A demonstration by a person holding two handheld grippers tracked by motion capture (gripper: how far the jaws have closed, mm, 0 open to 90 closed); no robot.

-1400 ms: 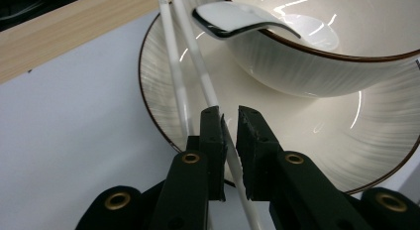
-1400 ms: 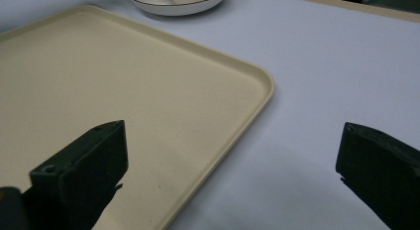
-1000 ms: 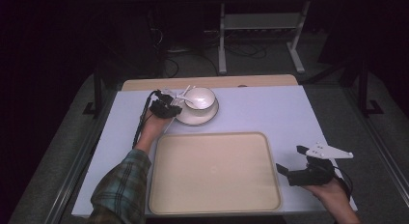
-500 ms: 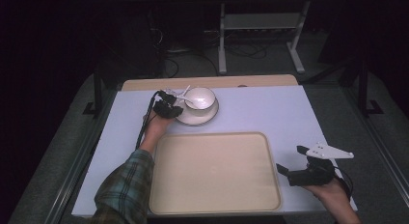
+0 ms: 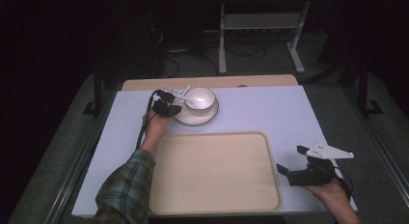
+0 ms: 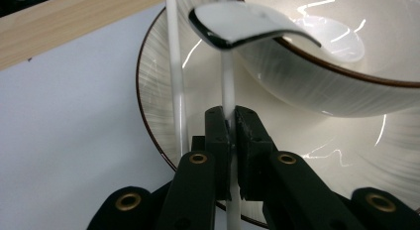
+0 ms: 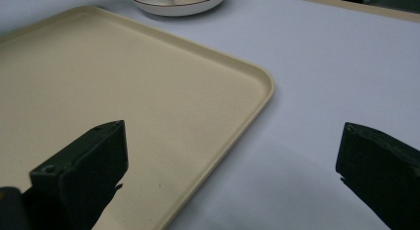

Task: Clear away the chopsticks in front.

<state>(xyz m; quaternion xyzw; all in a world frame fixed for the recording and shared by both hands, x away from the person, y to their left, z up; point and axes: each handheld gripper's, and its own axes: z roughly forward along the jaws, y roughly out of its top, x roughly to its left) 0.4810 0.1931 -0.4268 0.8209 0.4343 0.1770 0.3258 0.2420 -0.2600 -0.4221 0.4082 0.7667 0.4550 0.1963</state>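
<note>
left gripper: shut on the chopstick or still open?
Shut. In the left gripper view the left gripper fingers, just closing, pinch one white chopstick over the plate.

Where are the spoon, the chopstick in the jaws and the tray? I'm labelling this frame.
spoon (image 6: 233,24), left gripper view, its handle end over the bowl rim
chopstick (image 6: 227,84), left gripper view, shaft just above the jaws
tray (image 5: 214,173), high view, bare middle

Dark room – grey floor (image 5: 72,151), metal rack (image 5: 260,28) behind.
</note>
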